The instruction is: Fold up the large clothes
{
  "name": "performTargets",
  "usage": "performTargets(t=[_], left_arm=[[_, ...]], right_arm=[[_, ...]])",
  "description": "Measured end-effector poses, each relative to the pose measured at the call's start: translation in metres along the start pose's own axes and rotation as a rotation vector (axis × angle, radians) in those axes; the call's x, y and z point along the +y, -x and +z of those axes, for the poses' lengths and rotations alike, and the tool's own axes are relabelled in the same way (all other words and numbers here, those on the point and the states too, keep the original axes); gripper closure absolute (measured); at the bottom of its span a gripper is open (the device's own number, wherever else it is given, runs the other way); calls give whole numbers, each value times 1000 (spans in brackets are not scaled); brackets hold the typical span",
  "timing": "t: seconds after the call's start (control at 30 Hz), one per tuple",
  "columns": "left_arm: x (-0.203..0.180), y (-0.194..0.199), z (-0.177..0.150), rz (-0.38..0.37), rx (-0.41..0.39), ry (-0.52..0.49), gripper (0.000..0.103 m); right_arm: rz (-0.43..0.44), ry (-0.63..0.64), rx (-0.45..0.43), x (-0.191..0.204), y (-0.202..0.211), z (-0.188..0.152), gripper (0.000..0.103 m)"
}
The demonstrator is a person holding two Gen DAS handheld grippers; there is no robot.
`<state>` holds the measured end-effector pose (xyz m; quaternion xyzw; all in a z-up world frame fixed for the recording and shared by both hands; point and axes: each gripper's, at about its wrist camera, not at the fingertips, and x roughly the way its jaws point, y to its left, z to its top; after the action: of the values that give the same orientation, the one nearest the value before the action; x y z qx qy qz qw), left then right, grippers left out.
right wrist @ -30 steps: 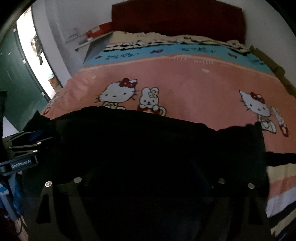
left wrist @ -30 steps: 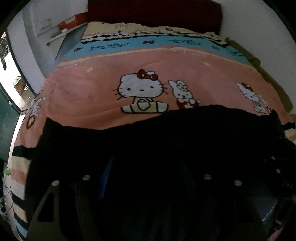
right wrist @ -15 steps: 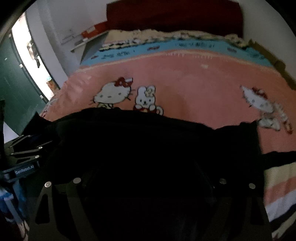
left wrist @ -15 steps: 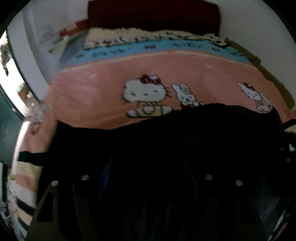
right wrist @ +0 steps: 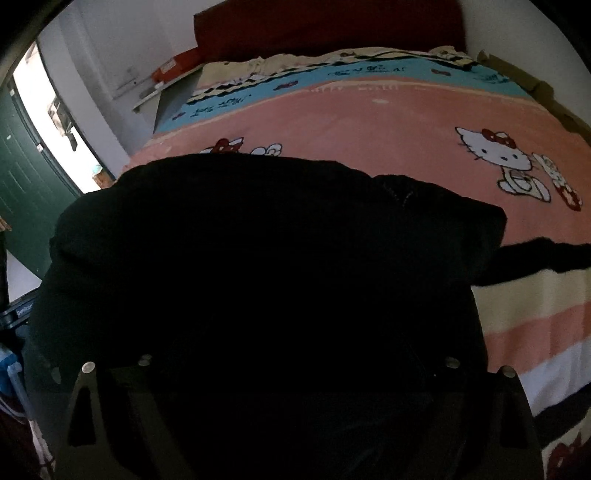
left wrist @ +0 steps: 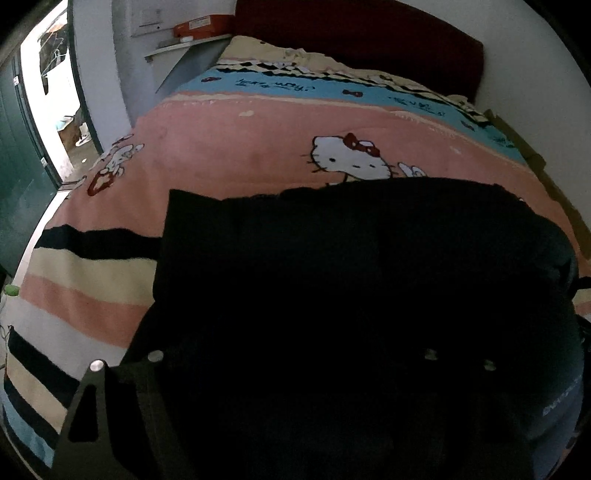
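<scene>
A large black garment (left wrist: 351, 266) lies on the near part of the bed, over the pink cartoon blanket (left wrist: 229, 155). It fills the lower half of the left wrist view and also of the right wrist view (right wrist: 258, 258). The cloth drapes over both grippers and hides their fingers. Only the dark mounts of the left gripper (left wrist: 295, 369) and the right gripper (right wrist: 295, 373) show. In the right wrist view the left gripper's body (right wrist: 18, 314) shows at the left edge. The garment's far edge reaches the white cat print (left wrist: 351, 158).
A dark red headboard (left wrist: 362, 37) stands at the far end of the bed. A shelf with an orange box (left wrist: 203, 27) is at the far left. A bright doorway (left wrist: 55, 99) and a green door (right wrist: 26, 177) are on the left. Striped blanket (left wrist: 85, 291) covers the near edge.
Both grippers have swung outward: the left view now looks further left, the right view further right. The black garment has bunched higher and covers more of the cat prints.
</scene>
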<state>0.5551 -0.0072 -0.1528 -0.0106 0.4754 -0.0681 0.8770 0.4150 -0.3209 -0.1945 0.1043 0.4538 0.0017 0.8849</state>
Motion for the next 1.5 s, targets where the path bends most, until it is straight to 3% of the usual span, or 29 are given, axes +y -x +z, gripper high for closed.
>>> performTargets(t=[0.57,1.0,1.2,1.3,1.37,1.5], left_arm=[[-3,-2,-26,27,-85,4,16],[-2,-18,-25,25,-114,18,13],[-6,-8,-22,72,-110,-7,13],[-12,18,-24,141,-183,-38,14],[-18,36,-24,125,-232,-41,14],[-41,65,-23,91,-325,-82,14]], right_arm=[[33,-18,-59,-9,-5,-18,8],[60,-40,-71,-15,-23,-12,4],[23,-32,-44,-9,-21,-9,4],[-50,-17,-47,2,-3,-6,6],[-71,7,-81,13,12,-4,11],[-52,68,-189,42,43,1,11]])
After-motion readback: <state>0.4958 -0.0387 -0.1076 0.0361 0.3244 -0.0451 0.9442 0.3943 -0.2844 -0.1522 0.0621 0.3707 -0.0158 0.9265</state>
